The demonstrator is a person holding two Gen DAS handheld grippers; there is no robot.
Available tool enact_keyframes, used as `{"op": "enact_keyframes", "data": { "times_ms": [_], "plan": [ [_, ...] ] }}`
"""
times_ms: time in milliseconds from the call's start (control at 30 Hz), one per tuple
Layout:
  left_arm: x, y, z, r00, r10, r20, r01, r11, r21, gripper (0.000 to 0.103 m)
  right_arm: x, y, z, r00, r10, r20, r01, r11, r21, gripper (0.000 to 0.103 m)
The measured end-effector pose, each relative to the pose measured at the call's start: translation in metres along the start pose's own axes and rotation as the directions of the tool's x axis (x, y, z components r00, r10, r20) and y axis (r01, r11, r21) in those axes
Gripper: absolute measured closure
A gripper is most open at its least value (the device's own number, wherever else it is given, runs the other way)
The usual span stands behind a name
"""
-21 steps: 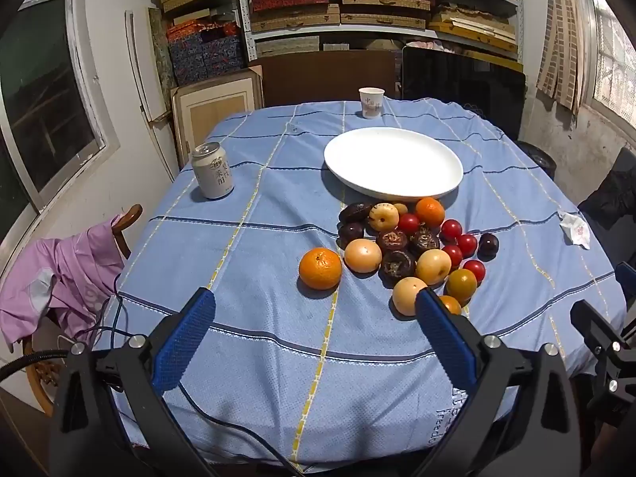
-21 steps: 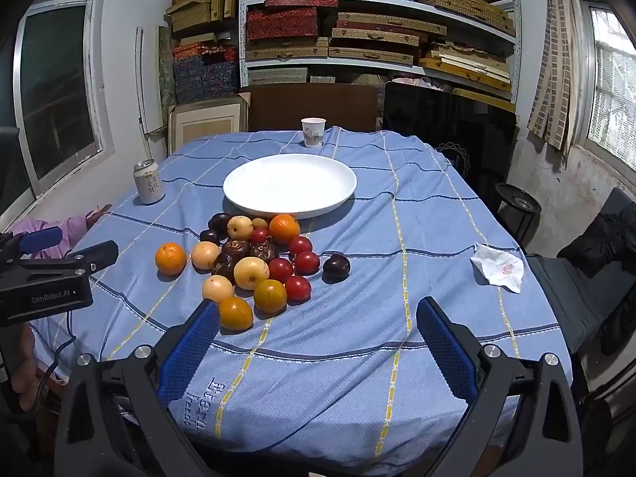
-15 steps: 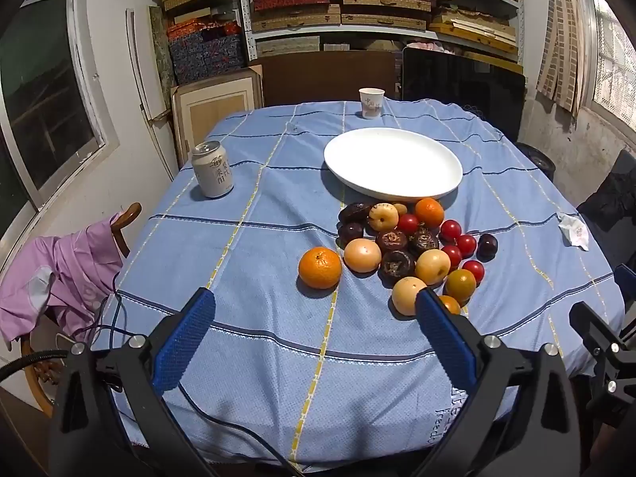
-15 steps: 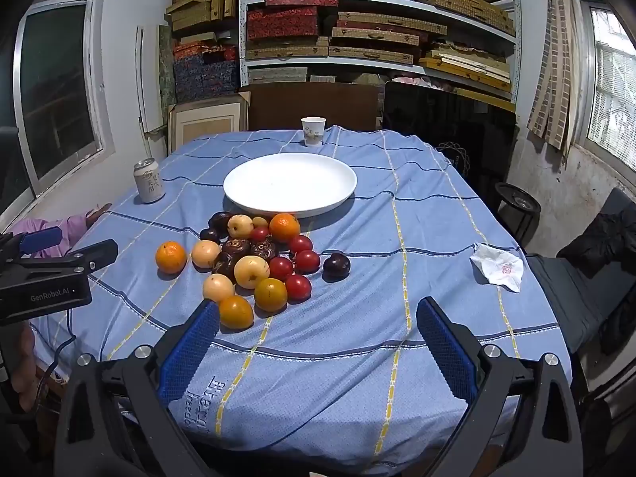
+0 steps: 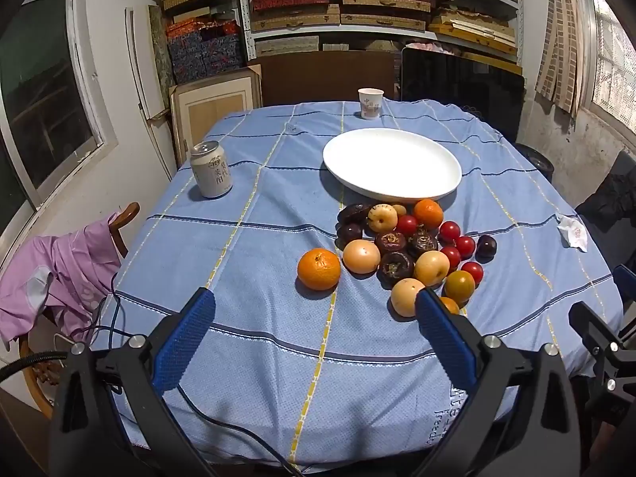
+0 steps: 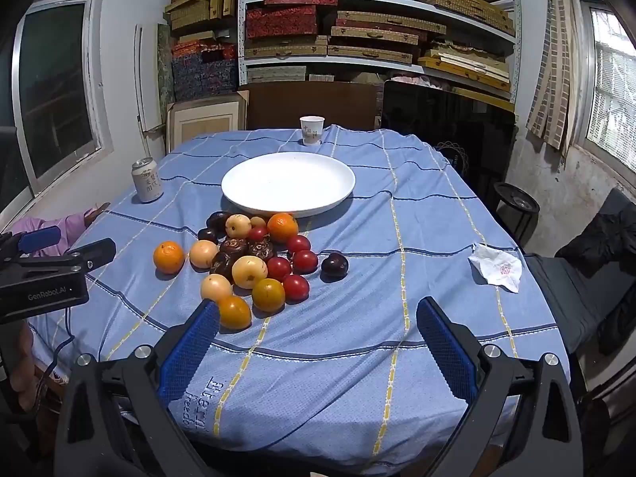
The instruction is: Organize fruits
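we hold our left gripper (image 5: 314,306) and right gripper (image 6: 318,314) spread wide, gripping nothing. the fruit pile (image 5: 405,250) lies just before the empty white plate (image 5: 391,163). only our right view catches the left gripper's body, marked "genrobot.ai"; the can (image 5: 210,175) label is unreadable.

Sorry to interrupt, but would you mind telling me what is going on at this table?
A person holds two tongs over a blue-clothed table, about to sort fruit. The left tongs and right tongs are both open and hold nothing. The pile of fruit lies on the cloth before the white plate, which has no fruit on it.
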State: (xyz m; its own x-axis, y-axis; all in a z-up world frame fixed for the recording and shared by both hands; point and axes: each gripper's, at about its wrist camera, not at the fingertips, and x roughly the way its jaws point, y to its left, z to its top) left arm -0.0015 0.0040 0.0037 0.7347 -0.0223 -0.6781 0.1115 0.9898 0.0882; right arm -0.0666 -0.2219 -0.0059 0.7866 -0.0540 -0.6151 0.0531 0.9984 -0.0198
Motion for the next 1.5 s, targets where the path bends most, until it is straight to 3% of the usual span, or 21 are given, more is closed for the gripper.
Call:
{"op": "enact_keyframes", "data": {
  "times_ms": [1500],
  "plan": [
    [0.001, -0.003, -0.003, 1.0, -0.006, -0.006, 0.006, 1.0, 0.001, 0.004, 0.01, -0.008, 0.001, 0.999, -0.028, -0.028, 0.029, 0.999, 0.037, 0.003]
  ]
}}
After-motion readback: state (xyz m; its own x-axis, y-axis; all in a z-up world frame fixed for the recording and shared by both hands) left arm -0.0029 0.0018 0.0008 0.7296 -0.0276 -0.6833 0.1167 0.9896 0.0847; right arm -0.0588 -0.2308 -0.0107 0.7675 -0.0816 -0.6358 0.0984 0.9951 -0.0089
